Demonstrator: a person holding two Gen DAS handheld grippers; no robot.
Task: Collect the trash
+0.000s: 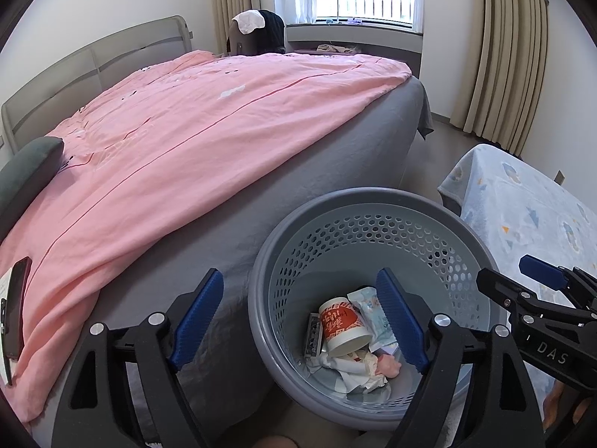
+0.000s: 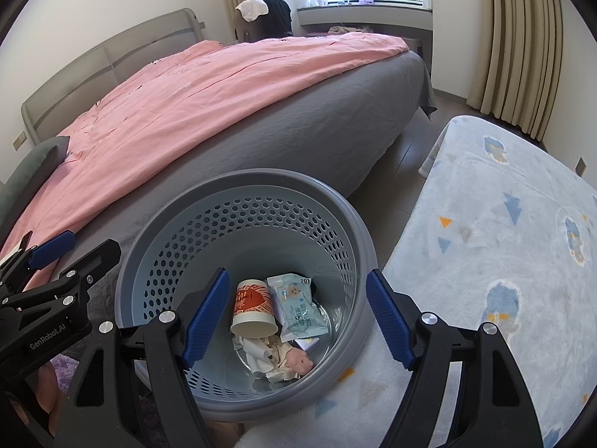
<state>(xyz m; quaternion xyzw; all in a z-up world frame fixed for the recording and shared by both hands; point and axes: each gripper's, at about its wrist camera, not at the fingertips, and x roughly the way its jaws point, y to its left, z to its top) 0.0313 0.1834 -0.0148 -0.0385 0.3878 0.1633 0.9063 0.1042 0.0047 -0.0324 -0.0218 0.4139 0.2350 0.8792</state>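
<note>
A grey perforated trash basket [image 1: 261, 261] [image 2: 238, 183] stands on the floor beside the bed. Inside lie a red-and-white paper cup [image 1: 345, 326] [image 2: 253, 308] on its side, a pale blue wipes packet [image 1: 373, 317] [image 2: 298, 308], crumpled white paper [image 1: 354, 369] [image 2: 261, 354] and a small pink scrap [image 1: 388, 367] [image 2: 298, 360]. My left gripper [image 1: 298, 317] [image 2: 80, 248] hovers open over the basket's left rim, holding nothing. The right gripper [image 2: 298, 313] [image 1: 511, 274] hangs open above the basket's right side, also empty.
The bed's pink duvet [image 1: 186, 130] and grey sheet [image 2: 298, 130] lie left of the basket. A dark phone [image 1: 16, 306] rests at the bed's near left edge. A pale blue patterned blanket [image 2: 503, 242] covers a surface on the right. Beige curtains [image 1: 511, 56] hang beyond.
</note>
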